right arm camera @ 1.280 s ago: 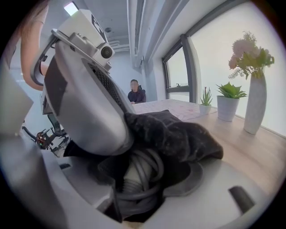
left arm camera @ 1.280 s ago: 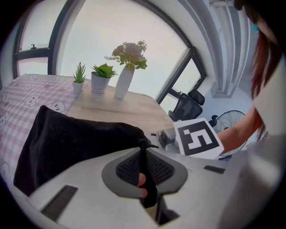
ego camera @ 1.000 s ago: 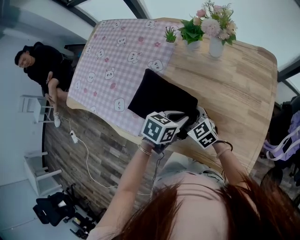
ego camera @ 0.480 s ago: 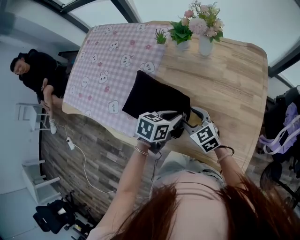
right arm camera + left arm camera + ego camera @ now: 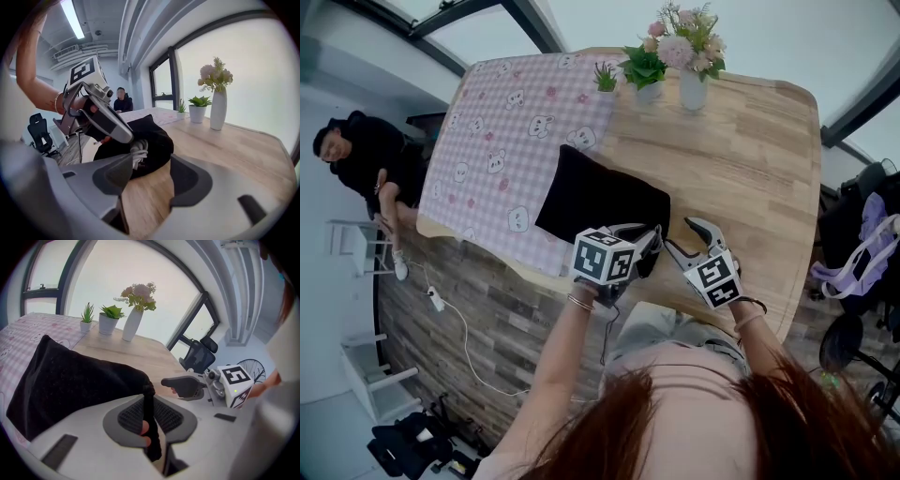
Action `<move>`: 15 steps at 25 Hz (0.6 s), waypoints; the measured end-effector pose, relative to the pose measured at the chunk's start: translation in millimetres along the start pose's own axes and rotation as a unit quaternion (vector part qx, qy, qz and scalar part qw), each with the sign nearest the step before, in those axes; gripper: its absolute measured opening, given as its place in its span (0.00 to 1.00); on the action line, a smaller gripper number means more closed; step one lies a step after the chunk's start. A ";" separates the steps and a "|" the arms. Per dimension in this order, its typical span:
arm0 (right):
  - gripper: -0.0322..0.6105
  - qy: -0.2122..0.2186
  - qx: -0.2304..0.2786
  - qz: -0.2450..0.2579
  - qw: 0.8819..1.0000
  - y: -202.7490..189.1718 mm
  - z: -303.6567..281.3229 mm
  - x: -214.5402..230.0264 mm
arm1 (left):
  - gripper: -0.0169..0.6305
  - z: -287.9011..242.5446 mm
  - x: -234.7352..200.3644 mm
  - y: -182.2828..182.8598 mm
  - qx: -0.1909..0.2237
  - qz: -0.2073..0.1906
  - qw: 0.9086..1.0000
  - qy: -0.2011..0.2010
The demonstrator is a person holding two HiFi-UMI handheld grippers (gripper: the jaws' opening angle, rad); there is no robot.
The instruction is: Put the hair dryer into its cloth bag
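**Desk:** While your left gripper [image 5: 150,414] is clamped on the black drawstring [image 5: 148,397], what does your right one show?

**Field:** Your right gripper [image 5: 152,164], low in its own view, has jaws apart that have just been closing, with only bare table [image 5: 750,150] between them. A coiled white cord [image 5: 138,151] shows at the bag's mouth, just beyond its left jaw.

**Desk:** And your bag?

**Field:** Your black cloth bag [image 5: 600,192] lies mid-frame in the head view, half on the pink checked cloth [image 5: 502,122], half on wood, gathered end toward you. A vase of flowers [image 5: 692,84] stands near the top edge.
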State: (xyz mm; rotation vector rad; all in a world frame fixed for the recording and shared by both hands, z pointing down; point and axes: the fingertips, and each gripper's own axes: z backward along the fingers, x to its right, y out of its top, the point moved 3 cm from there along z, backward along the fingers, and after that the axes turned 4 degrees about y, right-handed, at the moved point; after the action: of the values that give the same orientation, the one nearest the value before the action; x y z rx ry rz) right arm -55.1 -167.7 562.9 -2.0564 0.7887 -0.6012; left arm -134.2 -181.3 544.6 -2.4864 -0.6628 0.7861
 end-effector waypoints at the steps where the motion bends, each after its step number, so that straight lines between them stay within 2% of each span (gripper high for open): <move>1: 0.43 -0.003 -0.001 -0.001 1.000 -1.4 1.9 0.4 | 0.08 -1.2 0.5 -1.2 -0.001 -0.002 1.000 0.002; 6: 0.43 -0.017 -0.005 -0.007 1.000 -10.0 10.0 1.7 | 0.16 -7.0 6.6 -6.3 -0.007 -0.003 1.000 -0.006; 15: 0.42 -0.023 -0.008 -0.012 1.000 -21.5 24.4 -1.8 | 0.19 -11.4 14.2 -13.9 -0.006 -0.001 1.000 0.000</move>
State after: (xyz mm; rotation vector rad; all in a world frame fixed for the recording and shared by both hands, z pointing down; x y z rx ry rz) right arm -33.7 -143.6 567.4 -2.0904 0.7441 -0.5602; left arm -121.1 -165.4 554.8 -2.4965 -0.6731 0.7838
